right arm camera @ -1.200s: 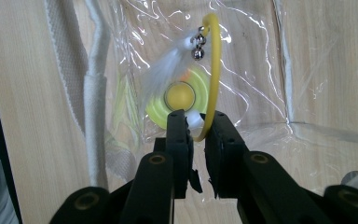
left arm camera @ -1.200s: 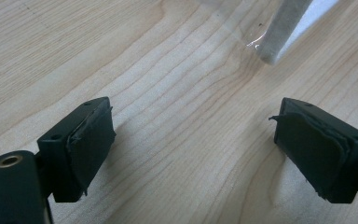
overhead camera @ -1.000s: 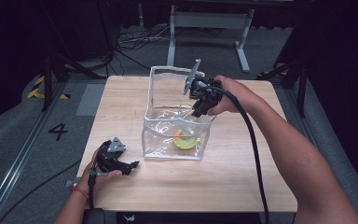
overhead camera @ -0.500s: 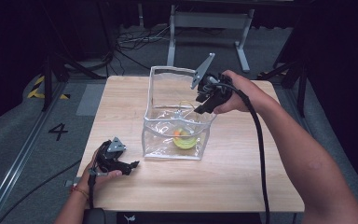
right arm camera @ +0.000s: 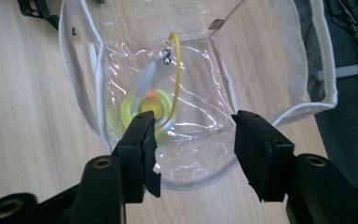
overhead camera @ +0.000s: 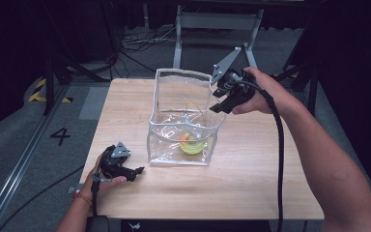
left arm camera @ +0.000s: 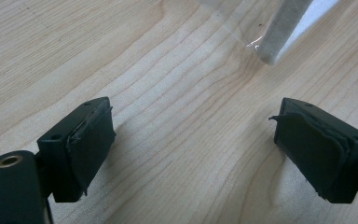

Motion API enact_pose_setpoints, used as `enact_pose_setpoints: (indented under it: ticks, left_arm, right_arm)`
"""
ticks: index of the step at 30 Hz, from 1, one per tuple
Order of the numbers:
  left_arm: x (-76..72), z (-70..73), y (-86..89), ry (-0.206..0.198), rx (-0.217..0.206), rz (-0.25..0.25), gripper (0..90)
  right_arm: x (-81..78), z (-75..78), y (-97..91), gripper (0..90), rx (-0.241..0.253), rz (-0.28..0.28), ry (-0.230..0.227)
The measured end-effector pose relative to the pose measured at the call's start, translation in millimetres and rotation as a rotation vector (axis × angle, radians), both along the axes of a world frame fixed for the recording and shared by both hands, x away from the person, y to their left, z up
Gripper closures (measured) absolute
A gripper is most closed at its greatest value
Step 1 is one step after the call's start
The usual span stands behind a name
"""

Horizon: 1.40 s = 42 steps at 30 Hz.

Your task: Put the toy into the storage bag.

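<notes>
Toy point(right arm camera: 150, 108) in clear bag point(right arm camera: 307, 56) | below open right gripper point(right arm camera: 193, 140)

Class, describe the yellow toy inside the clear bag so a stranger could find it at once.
On the wooden table stands an open clear plastic bag with white-trimmed edges. At the bottom of it lies the toy: a round yellow-green disc with an orange spot. A thin yellow wire rises from it, carrying a small bell and a pale feather, and it is the bag's one brightly coloured item.
</notes>
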<state>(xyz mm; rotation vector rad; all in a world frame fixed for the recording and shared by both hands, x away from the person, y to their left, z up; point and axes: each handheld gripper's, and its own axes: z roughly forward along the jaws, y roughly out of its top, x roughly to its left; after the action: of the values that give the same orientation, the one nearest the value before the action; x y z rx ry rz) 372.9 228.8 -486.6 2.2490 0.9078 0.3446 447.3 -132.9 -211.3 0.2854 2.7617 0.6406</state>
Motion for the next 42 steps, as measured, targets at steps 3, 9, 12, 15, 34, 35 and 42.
enact_pose_setpoints:
  ticks: [3, 9, 12, 15, 34, 35, 42]
  left_arm:
    - [0.0, 0.0, 0.0, 0.000, 0.000, 0.000, 12.4]
    - [-0.2, 0.0, -0.1, 0.004, -0.001, 0.000, 12.4]
    - [-0.2, 0.0, -0.1, 0.004, -0.001, 0.000, 12.4]
    - [-0.2, 0.0, -0.1, 0.004, -0.001, 0.000, 12.4]
    - [0.4, -0.3, -0.5, 0.004, -0.005, 0.000, 12.3]
    - [0.3, -0.3, -0.5, 0.004, -0.005, -0.001, 12.2]
    - [0.3, -0.3, -0.5, 0.004, -0.004, 0.000, 12.2]
  right_arm:
    - [-0.9, 1.8, -10.0, 47.2, 0.012, -0.023, -0.017]
    - [-2.3, 0.9, -25.4, 43.5, 0.025, -0.056, -0.032]
    - [-3.2, -0.8, -34.1, 42.6, 0.025, -0.071, -0.033]
    - [-3.5, -3.9, -44.3, 40.7, 0.025, -0.090, -0.033]
    - [-8.6, -37.8, -84.0, 36.3, 0.007, -0.159, -0.032]
    - [-8.6, -42.7, -87.0, 36.3, 0.004, -0.173, -0.033]
    - [-9.1, -62.6, -95.2, 34.3, -0.008, -0.191, -0.030]
